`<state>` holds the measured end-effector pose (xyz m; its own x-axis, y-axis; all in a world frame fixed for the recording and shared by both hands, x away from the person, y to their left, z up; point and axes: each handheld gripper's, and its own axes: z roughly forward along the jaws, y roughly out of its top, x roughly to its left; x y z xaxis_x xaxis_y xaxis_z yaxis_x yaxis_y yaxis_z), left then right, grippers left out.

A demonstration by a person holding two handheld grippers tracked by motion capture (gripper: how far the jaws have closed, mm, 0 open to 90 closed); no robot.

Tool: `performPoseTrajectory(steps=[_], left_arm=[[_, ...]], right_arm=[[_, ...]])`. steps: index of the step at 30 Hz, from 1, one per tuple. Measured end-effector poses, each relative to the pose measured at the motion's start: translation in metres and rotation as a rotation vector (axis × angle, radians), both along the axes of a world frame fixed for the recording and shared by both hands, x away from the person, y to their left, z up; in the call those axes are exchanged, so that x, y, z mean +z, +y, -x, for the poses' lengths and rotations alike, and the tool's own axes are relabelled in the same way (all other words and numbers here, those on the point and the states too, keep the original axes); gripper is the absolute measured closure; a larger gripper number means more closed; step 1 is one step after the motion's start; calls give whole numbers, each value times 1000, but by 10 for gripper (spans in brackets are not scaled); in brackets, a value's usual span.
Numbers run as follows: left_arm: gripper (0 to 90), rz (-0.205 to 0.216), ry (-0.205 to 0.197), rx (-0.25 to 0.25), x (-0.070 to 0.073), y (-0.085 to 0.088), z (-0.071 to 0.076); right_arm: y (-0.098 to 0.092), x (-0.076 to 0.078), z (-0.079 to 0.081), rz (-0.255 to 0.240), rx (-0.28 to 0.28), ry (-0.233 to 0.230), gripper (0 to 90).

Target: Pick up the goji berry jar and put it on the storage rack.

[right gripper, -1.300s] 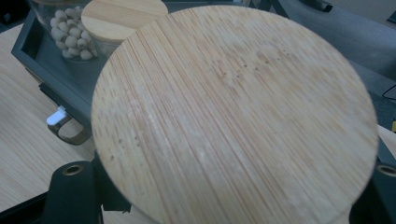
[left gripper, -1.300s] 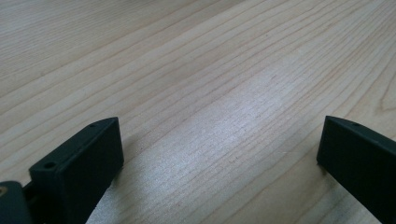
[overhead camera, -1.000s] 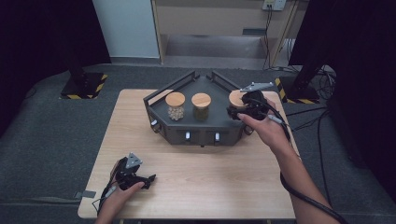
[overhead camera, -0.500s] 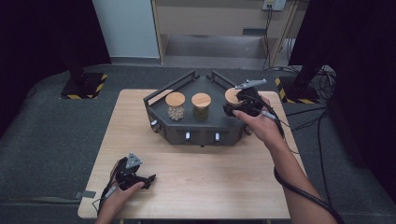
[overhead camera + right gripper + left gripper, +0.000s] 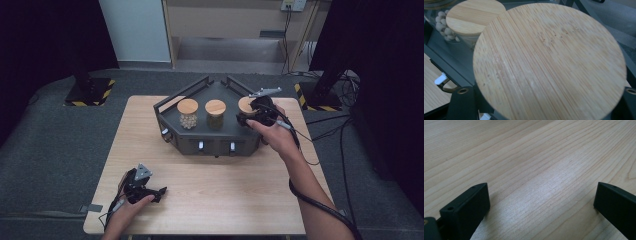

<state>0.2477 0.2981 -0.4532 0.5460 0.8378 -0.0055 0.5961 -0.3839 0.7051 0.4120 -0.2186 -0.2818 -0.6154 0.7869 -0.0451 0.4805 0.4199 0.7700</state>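
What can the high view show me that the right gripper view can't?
High view: the whole wooden table, the left gripper lying near its front edge, and the person's right forearm. Right gripper view: the fine grain of the third jar's lid, with jaws closed at its sides. Both: the black rack, the bead jar and the right gripper.

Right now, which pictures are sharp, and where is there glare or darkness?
High view: the table is evenly lit, its surroundings dark. Left gripper view: pale glare on the wood grain, black fingers slightly soft. Right gripper view: the close bamboo lid is sharp, the jar of beads behind blurred.
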Motion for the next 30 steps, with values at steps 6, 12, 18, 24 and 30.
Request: performPoseTrajectory(steps=[6,12,18,24,30], left_arm=[[0,0,-1,0,0,0,0],[0,0,0,0,0,0,0],[0,0,-1,1,0,0,0],[0,0,0,0,0,0,0],[0,0,0,0,0,0,0]], right_arm=[[2,-6,-3,3,-6,6,263],[3,-10,-6,0,-8,10,263],[5,-12,-8,-1,-7,13,262],[6,-14,-9,0,-4,11,263],[7,-17,-10,-1,-5,16,263]])
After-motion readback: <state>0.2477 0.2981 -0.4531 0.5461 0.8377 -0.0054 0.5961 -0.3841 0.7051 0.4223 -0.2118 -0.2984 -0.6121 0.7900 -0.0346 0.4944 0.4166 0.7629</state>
